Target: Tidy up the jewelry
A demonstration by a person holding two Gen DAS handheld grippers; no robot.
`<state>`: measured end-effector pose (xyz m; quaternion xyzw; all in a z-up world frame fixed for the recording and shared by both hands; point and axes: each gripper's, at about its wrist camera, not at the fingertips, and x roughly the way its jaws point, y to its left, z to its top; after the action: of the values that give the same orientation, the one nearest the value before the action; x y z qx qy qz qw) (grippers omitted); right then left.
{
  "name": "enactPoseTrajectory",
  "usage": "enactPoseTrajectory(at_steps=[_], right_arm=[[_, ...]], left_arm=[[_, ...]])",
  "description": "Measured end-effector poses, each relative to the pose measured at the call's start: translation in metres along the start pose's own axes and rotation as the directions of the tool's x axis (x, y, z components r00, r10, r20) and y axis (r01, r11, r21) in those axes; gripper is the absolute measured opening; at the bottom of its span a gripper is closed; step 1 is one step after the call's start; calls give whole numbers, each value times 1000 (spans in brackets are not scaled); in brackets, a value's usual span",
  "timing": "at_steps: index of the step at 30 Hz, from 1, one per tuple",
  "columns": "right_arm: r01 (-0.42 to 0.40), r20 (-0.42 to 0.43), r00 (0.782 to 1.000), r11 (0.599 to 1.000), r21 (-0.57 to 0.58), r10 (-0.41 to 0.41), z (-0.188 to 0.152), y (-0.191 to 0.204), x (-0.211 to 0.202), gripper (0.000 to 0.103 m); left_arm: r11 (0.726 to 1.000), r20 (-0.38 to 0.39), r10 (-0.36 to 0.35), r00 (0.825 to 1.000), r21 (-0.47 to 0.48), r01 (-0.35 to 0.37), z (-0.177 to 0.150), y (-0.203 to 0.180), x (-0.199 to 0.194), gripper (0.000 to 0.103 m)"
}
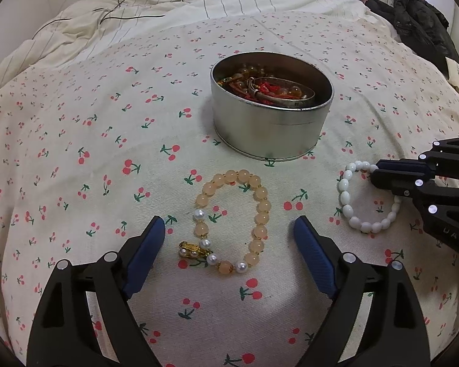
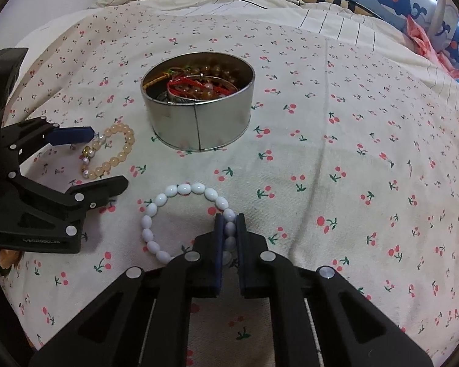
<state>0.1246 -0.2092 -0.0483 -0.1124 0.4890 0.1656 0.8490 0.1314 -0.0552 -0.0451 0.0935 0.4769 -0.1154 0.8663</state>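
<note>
A peach bead bracelet (image 1: 257,211) with pearls and a gold charm lies on the cherry-print cloth, and my left gripper (image 1: 229,232) stands open around it, a blue pad on each side without touching. The same bracelet (image 2: 124,153) shows at the left of the right wrist view, with the left gripper (image 2: 107,157) beside it. A white bead bracelet (image 2: 183,189) lies flat, and my right gripper (image 2: 229,221) is shut on its right side, beads pinched between the pads. In the left wrist view the white bracelet (image 1: 348,205) and right gripper (image 1: 379,174) sit at the right.
A round metal tin (image 1: 269,131) (image 2: 195,122) holding several bracelets and red cord stands behind both bracelets. Striped bedding with a black cable (image 1: 131,9) lies further back. Dark clothing (image 1: 419,21) is at the far right, patterned pillows (image 2: 413,3) beyond.
</note>
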Motion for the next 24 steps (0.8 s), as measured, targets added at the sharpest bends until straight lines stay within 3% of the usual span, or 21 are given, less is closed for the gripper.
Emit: enactPoseTrajectory(at_steps=[13,14,15,16,24], right_arm=[[15,20,1000,1000,-21,-14,0,5,-4,10],[14,28,1000,1000,-20,-13,0,5,-6,16],[12,29,999,1000,-18,-12,0,5,-6,39],[24,40,999,999,-21,-23,-1,5,-8,51],[16,18,1000,999,-44,-15,-3,10,-1,51]], left_arm=[[1000,6,-5,1000,12,5,-1,-1,0,80],[1000,5,-4,1000,11,4,-1,-1,0,80],[1000,5,-3,1000,11,3,-1,-1,0,80],[1000,5,-1,1000,11,1,-1,-2,-1,81],[1000,0,8,1000,5,-8,0,-2,0,84]])
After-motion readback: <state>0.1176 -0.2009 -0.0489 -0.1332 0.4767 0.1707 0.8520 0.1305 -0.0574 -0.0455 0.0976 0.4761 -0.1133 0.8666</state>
